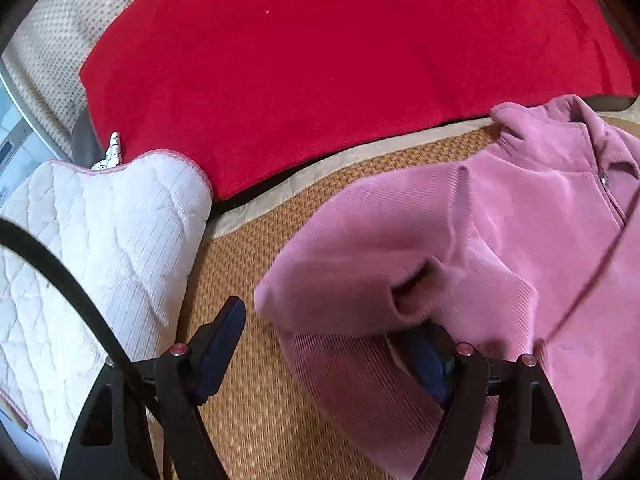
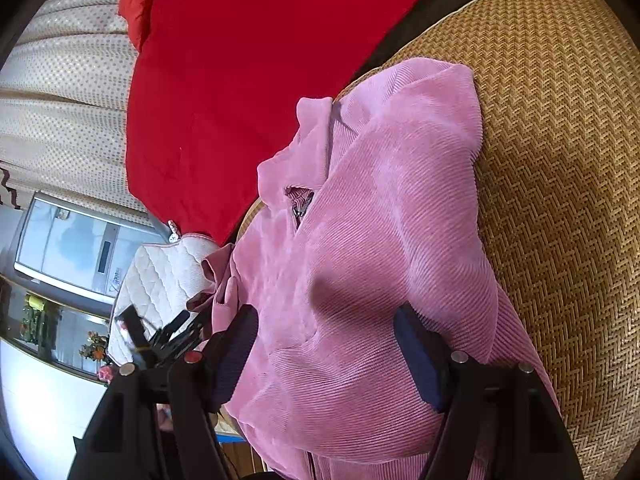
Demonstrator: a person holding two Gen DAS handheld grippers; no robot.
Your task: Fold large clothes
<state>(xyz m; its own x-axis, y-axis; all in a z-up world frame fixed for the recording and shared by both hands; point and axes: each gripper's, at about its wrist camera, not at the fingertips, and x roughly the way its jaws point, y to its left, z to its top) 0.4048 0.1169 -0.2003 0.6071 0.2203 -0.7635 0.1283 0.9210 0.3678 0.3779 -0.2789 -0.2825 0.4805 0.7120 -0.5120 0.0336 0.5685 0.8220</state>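
Risk of snagging the pink jacket (image 1: 500, 240) sleeve — left gripper (image 1: 328, 344) jaws wide, right gripper (image 2: 326, 344) likewise, nothing pinched.

Bright daylight, fisheye-warped edges, slight motion blur

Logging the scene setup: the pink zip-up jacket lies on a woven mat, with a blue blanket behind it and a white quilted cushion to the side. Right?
Not quite: the blanket behind the pink jacket is red, not blue, as the left wrist view shows. The woven mat and white quilted cushion are as stated.
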